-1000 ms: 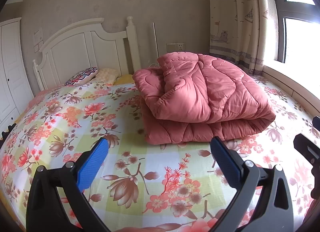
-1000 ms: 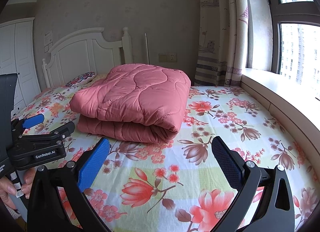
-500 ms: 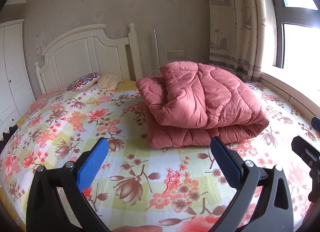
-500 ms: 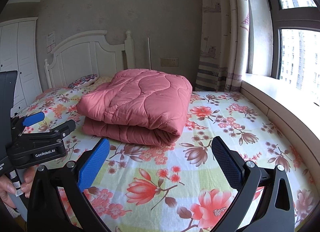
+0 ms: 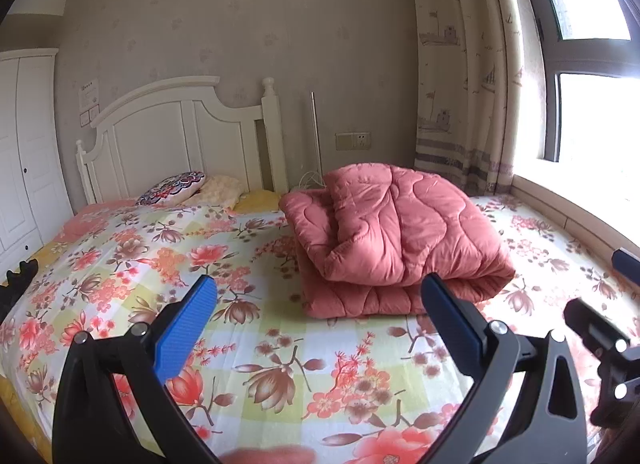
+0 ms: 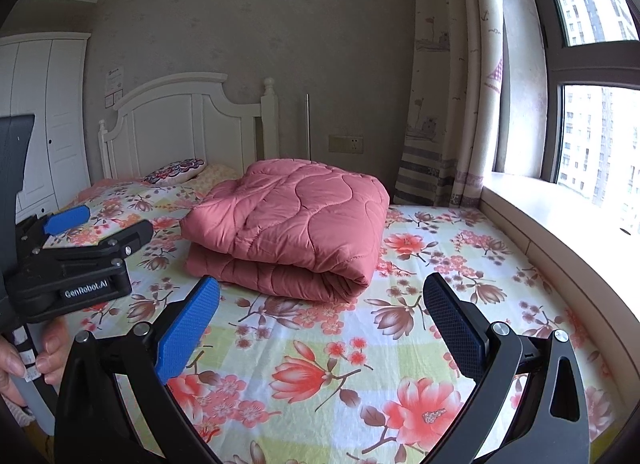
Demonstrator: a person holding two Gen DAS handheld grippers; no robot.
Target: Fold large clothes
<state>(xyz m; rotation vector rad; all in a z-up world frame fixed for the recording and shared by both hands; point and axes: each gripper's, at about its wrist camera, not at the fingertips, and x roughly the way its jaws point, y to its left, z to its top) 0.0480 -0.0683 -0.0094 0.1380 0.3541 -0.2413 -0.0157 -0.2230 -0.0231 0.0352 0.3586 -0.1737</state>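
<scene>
Both claws are empty right now, fingers spread wide with nothing between them. Near stuff first: my left gripper fills the bottom of its frame, blue pads angled outward, hovering over the floral bedsheet without touching it. Same deal for my right gripper, which also catches the left tool at the left edge of its view, with my hand wrapped round the handle in the lower left. I'm holding both back from the bed, which I'd guess is because there's nothing left to grab.

Middle of the frame in both views sits the pink quilt, folded into a thick stack on the sheet, well apart from both claws. From the right wrist view, the quilt's rounded fold faces me and the top layer looks smooth. From the left it's lumpier: the top layer bunches up and doesn't line up with the bottom one. So I'd call the fold basically done, maybe wanting a little tidy on that left side.

Further back, upper left, a patterned pillow rests against the white headboard. The curtain and window take the right side.
</scene>
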